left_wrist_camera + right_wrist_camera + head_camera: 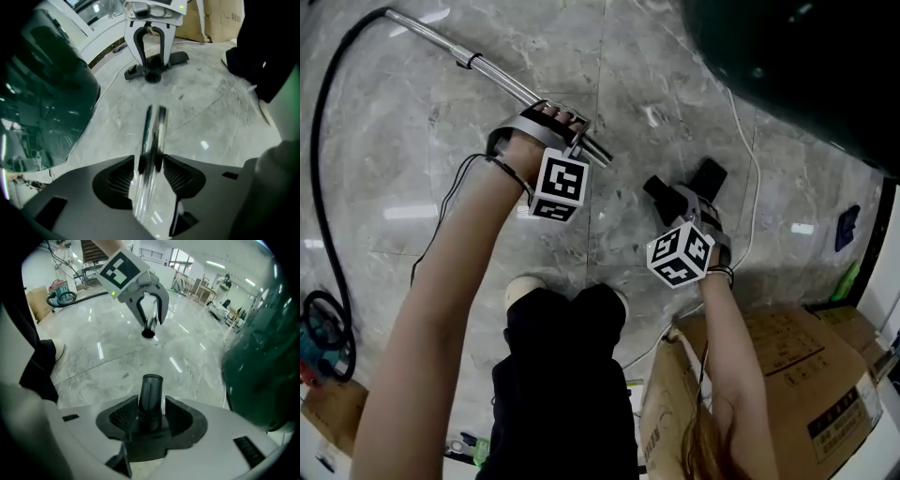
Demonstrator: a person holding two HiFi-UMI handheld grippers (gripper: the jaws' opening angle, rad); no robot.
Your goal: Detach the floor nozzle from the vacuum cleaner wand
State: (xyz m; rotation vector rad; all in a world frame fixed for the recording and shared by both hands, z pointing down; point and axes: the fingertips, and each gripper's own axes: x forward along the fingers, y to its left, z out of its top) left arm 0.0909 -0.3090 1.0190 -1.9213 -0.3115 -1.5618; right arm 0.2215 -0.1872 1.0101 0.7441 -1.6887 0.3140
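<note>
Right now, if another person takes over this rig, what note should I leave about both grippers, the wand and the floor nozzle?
Left gripper: jaws closed on the metal wand, near its open end.
Right gripper: jaws closed on the neck of the black floor nozzle.
Positions: both parts are over the marble floor, with a clear gap between the wand's end and the nozzle's neck.
Done: the nozzle is off the wand.
Left: probably only to set both parts down, kept apart.
</note>
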